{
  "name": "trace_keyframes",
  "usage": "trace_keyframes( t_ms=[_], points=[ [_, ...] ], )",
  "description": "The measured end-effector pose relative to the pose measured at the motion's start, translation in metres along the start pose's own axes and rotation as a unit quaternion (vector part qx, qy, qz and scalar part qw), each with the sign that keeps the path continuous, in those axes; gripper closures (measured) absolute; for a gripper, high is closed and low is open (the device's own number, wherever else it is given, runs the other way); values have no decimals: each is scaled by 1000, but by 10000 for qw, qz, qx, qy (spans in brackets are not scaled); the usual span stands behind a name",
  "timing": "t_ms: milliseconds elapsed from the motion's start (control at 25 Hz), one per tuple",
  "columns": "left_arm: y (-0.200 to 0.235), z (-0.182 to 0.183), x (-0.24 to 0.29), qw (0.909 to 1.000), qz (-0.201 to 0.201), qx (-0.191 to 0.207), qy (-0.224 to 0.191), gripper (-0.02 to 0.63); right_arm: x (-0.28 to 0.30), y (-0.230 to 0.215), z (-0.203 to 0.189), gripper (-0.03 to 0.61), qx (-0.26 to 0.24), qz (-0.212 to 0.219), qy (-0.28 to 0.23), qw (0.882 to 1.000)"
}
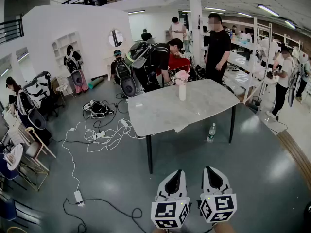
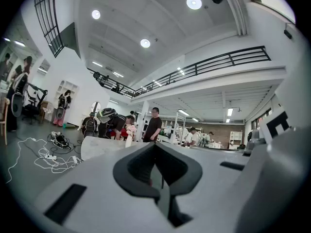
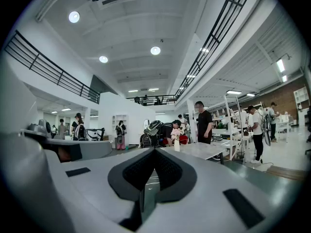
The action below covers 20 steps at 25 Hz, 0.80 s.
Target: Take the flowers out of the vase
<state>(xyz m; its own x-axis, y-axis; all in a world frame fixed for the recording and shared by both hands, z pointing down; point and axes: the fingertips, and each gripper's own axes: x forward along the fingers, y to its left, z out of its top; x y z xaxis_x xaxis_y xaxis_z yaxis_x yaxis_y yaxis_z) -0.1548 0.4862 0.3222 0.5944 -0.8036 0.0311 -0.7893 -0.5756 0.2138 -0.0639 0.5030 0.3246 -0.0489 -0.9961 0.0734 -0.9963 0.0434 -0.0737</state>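
A slim white vase (image 1: 182, 92) with pink flowers (image 1: 182, 76) stands upright near the far edge of a marble-topped table (image 1: 160, 111). Both grippers are low in the head view, well short of the table and held level. My left gripper (image 1: 178, 174) is shut with nothing in it, and so is my right gripper (image 1: 208, 172). In the left gripper view the vase (image 2: 129, 141) and flowers (image 2: 130, 129) show small and far beyond the shut gripper (image 2: 155, 147). The right gripper view shows the vase (image 3: 177, 146) and flowers (image 3: 176, 134) far past its shut gripper (image 3: 154, 152).
A water bottle (image 1: 211, 132) stands on the floor by the table's right leg. Cables (image 1: 99, 136) and a power strip (image 1: 78, 197) lie on the floor to the left. Several people (image 1: 217, 47) stand or bend behind the table. Chairs (image 1: 29, 154) line the left side.
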Motion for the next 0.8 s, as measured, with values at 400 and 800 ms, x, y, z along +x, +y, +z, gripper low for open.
trace_keyframes(
  t_ms=[400, 800],
  points=[
    [10, -5, -4, 10000, -26, -54, 42, 612, 0, 13, -9, 563, -33, 0, 99, 9999],
    [31, 0, -7, 10000, -60, -63, 37, 612, 8, 30, -10, 563, 10, -13, 80, 10000]
  ],
)
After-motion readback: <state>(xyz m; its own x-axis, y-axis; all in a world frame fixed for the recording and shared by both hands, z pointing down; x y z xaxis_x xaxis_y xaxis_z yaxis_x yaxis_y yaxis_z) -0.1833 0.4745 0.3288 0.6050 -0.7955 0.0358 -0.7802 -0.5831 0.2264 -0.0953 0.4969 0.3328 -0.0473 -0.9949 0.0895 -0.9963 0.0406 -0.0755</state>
